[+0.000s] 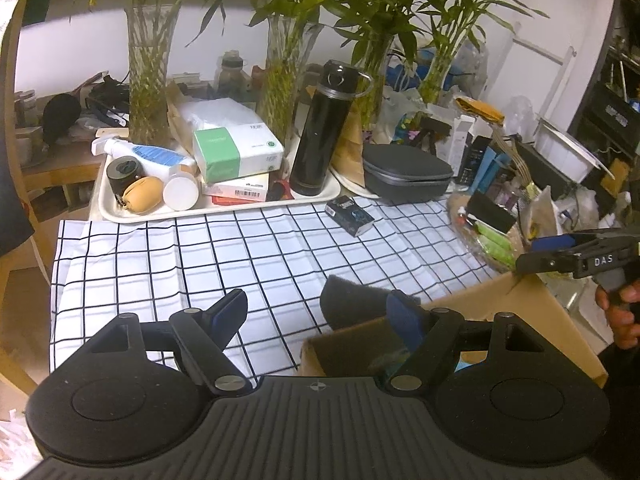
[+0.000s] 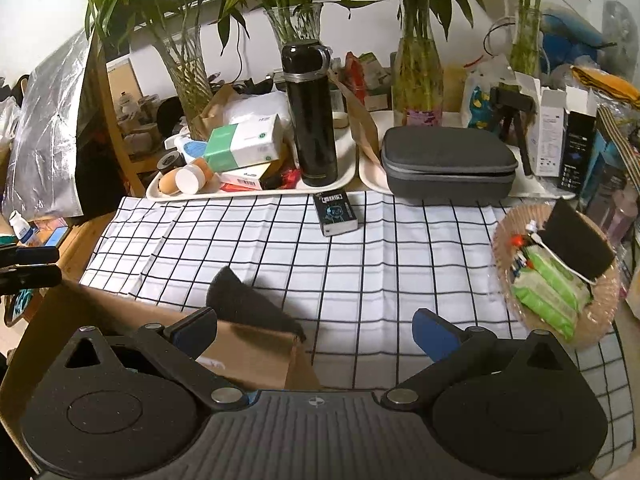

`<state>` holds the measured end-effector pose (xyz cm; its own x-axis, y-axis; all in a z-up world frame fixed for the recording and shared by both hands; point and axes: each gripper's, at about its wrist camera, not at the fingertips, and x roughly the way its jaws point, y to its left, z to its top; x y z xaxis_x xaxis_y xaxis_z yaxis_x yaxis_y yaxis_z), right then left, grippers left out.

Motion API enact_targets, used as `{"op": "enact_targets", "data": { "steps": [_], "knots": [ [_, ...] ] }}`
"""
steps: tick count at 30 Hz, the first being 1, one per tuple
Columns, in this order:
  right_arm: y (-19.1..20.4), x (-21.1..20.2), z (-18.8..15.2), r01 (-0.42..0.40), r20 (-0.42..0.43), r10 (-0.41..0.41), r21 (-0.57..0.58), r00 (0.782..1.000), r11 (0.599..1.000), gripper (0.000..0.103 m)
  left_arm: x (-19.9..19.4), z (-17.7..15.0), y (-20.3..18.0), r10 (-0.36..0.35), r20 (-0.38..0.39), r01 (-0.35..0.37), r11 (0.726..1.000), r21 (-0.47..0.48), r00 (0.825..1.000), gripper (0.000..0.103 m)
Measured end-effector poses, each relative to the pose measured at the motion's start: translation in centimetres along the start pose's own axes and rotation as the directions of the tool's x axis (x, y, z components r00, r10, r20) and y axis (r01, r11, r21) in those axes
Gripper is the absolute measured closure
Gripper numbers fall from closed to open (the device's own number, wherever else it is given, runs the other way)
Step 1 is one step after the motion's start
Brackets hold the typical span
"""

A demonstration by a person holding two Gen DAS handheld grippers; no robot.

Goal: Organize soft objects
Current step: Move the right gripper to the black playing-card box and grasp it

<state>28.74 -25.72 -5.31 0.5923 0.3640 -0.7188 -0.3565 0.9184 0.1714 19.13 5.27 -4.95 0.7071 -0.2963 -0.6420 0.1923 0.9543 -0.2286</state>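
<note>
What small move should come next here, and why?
Probably the right gripper should go to the dark sponge leaning on the box edge. Both grippers are open and empty, and the sponge lies half out of the box.

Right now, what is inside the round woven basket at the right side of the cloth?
The woven basket holds green packets, a dark sponge block and a white cord. What lies under them is covered.

Checked cloth (image 2: pixel 400 248) bears box (image 2: pixel 248 352), trays (image 2: pixel 348 168).
</note>
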Motion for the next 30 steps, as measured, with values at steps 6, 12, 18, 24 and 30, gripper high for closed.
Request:
{"op": "enact_targets", "data": {
  "steps": [6,12,18,24,30],
  "knots": [
    [-0.9,0.9,0.9,-0.003,0.017,0.003,0.012,1.0,1.0,0.0,1.4,0.9,1.1,-0.001,0.014,0.001,1.0,-0.011,1.0,0.027],
    [-2.0,2.1,2.0,0.002,0.033,-0.002,0.009,0.999,1.0,0.0,3.1,1.8,2.2,-0.011,0.037,0.012,0.999,-0.037,0.999,0.027],
    [-3.0,3.7,2.9,0.017,0.044,-0.016,-0.016,0.999,1.0,0.0,5.2,2.4,3.0,-0.019,0.033,0.02,0.999,-0.03,0.999,0.027],
    [-3.8,6.3,4.0,0.024,0.039,-0.021,-0.07,0.999,0.997,0.0,7.0,2.9,4.0,-0.033,0.024,0.033,0.999,-0.001,0.999,0.027],
    [-4.0,9.3,4.9,0.009,0.021,-0.006,-0.127,1.0,0.992,0.0,8.4,2.7,5.4,-0.065,0.0,0.065,0.998,-0.006,0.998,0.027]
  ]
}}
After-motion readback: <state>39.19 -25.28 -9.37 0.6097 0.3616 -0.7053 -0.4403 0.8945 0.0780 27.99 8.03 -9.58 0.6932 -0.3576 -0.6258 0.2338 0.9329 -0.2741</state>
